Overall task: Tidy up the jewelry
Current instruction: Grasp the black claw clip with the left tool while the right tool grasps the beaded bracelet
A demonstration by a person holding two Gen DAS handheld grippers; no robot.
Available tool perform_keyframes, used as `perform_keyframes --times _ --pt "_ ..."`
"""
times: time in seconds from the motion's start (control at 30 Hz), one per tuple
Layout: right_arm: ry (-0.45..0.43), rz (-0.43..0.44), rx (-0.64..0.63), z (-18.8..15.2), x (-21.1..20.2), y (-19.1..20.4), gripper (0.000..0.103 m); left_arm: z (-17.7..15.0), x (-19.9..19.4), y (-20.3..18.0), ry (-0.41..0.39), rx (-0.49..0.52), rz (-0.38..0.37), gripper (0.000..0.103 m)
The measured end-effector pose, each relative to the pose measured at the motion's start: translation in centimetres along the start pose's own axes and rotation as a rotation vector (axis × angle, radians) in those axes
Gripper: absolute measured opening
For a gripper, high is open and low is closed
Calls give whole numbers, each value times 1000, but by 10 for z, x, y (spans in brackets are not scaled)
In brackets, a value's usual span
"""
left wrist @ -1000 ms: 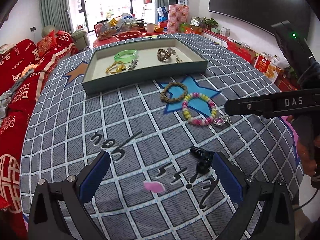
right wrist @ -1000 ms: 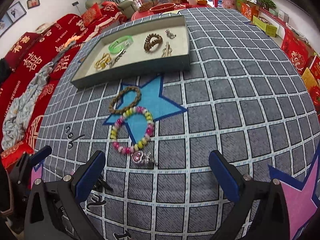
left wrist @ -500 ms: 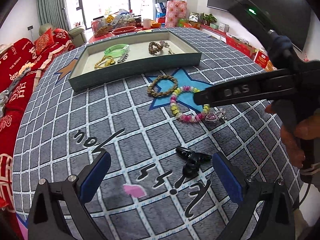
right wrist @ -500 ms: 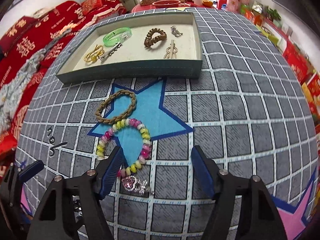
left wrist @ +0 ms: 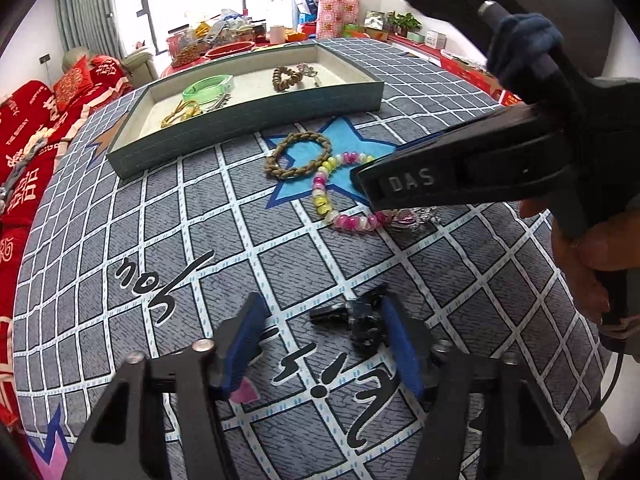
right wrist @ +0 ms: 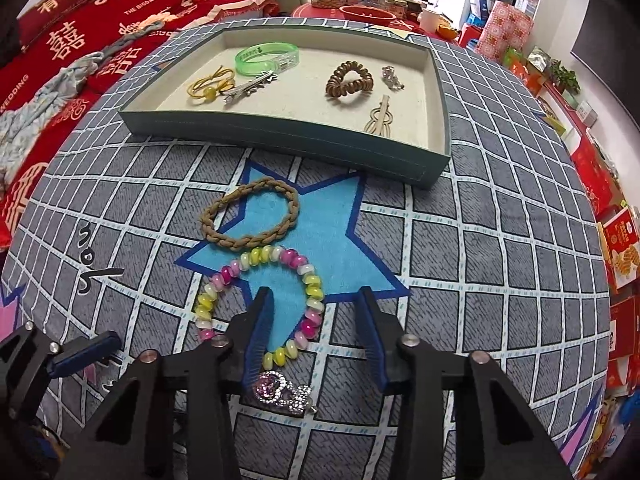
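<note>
Right wrist view: my right gripper (right wrist: 316,328) fingers are half open, straddling the beaded bracelet (right wrist: 256,300) near the bench middle; next, close and carry it to the tray (right wrist: 280,136). Left gripper (left wrist: 320,344), half open, brackets a black clip (left wrist: 356,320).

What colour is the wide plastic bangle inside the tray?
The bangle is translucent bright green. It shows best in the right wrist view, inside the tray.
</note>
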State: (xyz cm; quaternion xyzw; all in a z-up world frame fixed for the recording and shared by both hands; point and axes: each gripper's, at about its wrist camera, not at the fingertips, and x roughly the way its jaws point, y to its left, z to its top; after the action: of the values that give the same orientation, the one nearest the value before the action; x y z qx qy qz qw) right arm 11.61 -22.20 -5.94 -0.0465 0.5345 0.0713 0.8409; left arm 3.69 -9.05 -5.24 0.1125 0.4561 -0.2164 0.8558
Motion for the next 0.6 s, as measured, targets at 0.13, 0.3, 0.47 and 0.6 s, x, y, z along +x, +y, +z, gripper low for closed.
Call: perform_keyframes --times 0.13,0.3,0.47,0.6 --pt "-7 3 -4 -1 -2 4 10 1 -1 -3 -3 15 -11 50" --pt "-31 10 30 -4 -5 -3 10 -1 -7 3 -18 -9 -20 50" --pt "-74 26 81 -6 -21 -17 10 4 -18 16 -45 -41 -18 50" --pt "-102 42 112 -5 -34 -27 10 9 -24 27 -62 -66 -3 50"
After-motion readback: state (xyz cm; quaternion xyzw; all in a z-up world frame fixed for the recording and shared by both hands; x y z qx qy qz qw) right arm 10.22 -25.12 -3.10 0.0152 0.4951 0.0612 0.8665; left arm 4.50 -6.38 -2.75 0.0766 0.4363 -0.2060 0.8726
